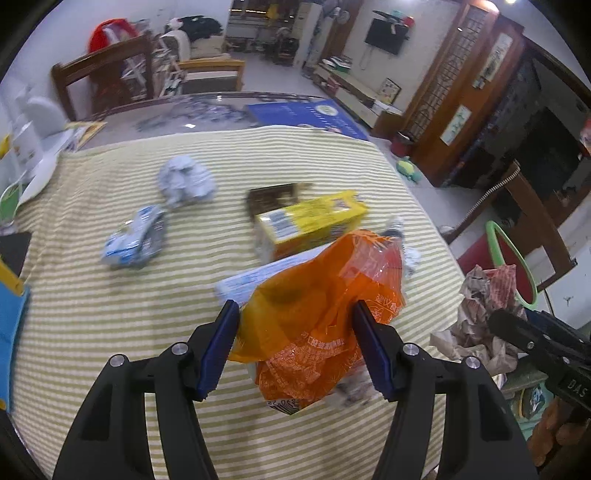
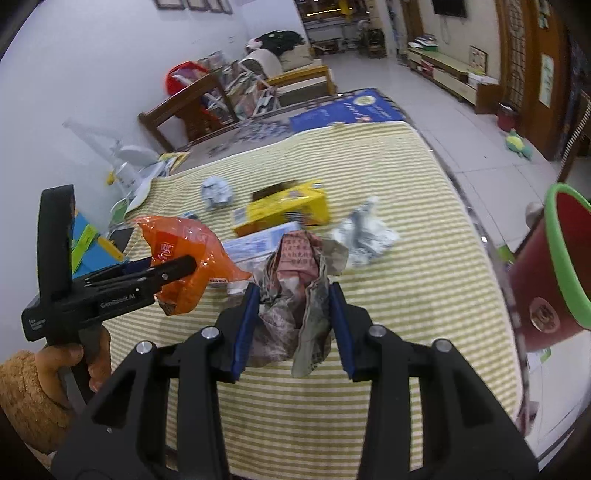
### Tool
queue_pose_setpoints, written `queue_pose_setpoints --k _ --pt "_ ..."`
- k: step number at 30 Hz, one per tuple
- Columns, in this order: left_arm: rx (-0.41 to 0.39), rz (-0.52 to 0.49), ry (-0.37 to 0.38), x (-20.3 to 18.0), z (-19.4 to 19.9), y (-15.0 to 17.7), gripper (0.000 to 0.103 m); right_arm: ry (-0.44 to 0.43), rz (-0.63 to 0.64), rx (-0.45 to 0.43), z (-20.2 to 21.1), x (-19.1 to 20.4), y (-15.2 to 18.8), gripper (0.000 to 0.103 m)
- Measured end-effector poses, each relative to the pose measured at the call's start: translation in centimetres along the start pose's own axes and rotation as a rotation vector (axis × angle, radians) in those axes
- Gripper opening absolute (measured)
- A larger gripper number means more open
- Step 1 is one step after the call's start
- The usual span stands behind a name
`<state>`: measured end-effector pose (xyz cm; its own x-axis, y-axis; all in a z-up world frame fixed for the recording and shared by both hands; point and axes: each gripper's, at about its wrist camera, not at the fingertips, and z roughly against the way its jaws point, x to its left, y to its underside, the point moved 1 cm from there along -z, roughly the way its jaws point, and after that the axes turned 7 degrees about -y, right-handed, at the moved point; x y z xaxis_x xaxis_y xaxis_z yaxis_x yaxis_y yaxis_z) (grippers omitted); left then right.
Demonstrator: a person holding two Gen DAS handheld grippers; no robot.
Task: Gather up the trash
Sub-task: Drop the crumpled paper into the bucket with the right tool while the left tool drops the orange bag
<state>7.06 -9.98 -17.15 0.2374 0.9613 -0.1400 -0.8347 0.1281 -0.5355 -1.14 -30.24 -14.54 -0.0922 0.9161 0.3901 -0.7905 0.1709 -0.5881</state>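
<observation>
A table covered by a yellow-and-white striped cloth (image 1: 147,332) is filling most of the view, with a blue poster (image 1: 306,116) lying at its far end. The left gripper (image 1: 295,332) is gripping an orange plastic bag (image 1: 317,314) above the cloth, and the right gripper (image 2: 291,317) is clamping a wad of crumpled newspaper (image 2: 295,288). A yellow box (image 1: 310,221), a white paper ball (image 1: 186,179) and a blue-white wrapper (image 1: 135,238) are lying on the cloth. A red bin with a green rim (image 2: 554,277) is standing just beside the table's right edge. Wooden chairs (image 1: 107,74) and a wall television (image 1: 386,35) are showing beyond, on a pale tiled floor
</observation>
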Motion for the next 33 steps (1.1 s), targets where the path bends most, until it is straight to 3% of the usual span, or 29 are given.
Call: queue_pose_setpoints --k 15,21,33 --pt "0.033 -0.133 0.057 -12.8 -2.1 -2.0 0.06 0.024 -0.118 -0.036 4.4 -9.9 0.4 0.038" --pt "0.046 -0.166 0.071 -16.0 -3.2 -2.3 0.06 0.029 -0.129 -0.04 5.3 -12.7 -0.1 0.038" --pt "0.036 -0.137 0.057 -18.3 -4.2 -3.5 0.06 0.009 -0.097 -0.032 5.9 -15.1 -1.7 0.038"
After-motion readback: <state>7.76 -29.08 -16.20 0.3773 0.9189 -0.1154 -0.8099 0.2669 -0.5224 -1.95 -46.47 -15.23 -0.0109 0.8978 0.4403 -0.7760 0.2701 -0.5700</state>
